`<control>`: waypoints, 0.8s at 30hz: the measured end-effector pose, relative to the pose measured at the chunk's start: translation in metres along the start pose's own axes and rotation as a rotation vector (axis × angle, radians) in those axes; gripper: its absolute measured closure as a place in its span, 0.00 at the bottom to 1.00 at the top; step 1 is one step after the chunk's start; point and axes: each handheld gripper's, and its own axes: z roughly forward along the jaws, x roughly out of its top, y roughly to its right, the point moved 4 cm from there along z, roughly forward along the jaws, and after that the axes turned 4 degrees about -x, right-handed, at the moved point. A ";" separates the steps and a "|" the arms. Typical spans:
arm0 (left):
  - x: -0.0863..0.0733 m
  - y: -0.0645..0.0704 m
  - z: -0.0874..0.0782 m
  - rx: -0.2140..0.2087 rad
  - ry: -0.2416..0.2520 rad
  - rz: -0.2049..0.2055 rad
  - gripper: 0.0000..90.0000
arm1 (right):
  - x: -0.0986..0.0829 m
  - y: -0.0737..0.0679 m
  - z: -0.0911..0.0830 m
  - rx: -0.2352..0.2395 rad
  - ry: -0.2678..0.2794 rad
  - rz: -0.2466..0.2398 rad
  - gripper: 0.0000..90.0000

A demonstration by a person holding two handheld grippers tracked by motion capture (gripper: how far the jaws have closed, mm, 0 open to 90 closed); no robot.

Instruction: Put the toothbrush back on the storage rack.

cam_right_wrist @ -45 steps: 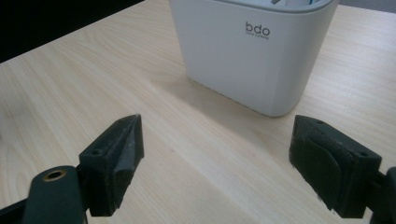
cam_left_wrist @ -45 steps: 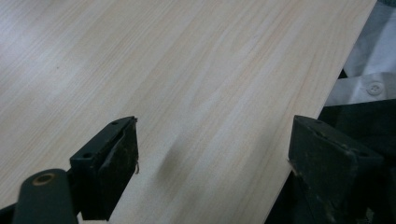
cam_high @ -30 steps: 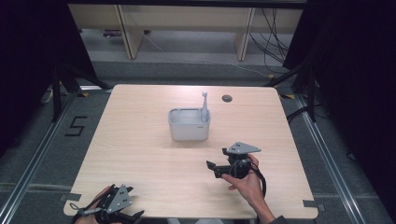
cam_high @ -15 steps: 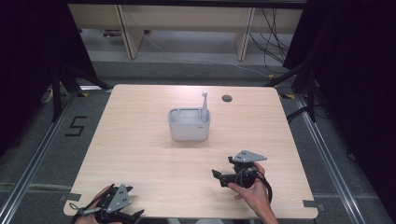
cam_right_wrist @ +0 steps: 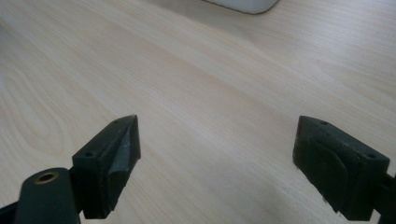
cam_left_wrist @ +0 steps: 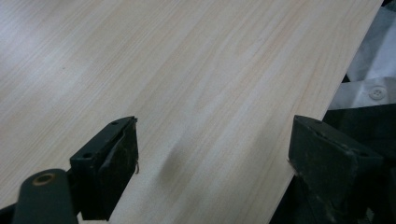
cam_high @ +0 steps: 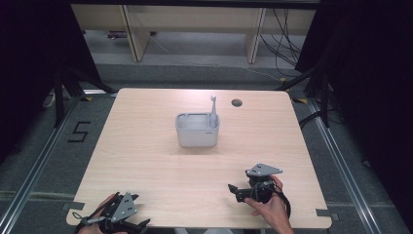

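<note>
Both my tongs gape wide, empty — left gripper (cam_high: 139,225) at seven o'clock, right gripper (cam_high: 233,190) at five. Next, I judge, a reach toward the grey caddy (cam_high: 197,130) with its brush (cam_high: 213,109).

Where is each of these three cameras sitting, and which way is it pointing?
High view: fixed above the person's side, looking forward and down on the table and grey tub; both hands and tools enter at the bottom.
Left gripper view: rides the left tool, facing bare tabletop at the table's edge; open jaws.
Right gripper view: rides the right tool, facing the tub's base; open jaws.
Shared: the tub, high and right views.
</note>
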 end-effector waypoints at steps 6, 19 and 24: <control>0.000 0.000 0.000 0.000 0.002 -0.001 0.18 | -0.003 -0.001 0.000 0.003 -0.005 0.010 0.18; 0.000 0.001 0.001 0.000 0.007 -0.007 0.17 | -0.006 0.000 0.002 -0.005 -0.041 -0.006 0.18; 0.000 0.001 0.001 -0.001 0.008 -0.009 0.18 | -0.008 0.003 0.003 -0.019 -0.050 -0.021 0.18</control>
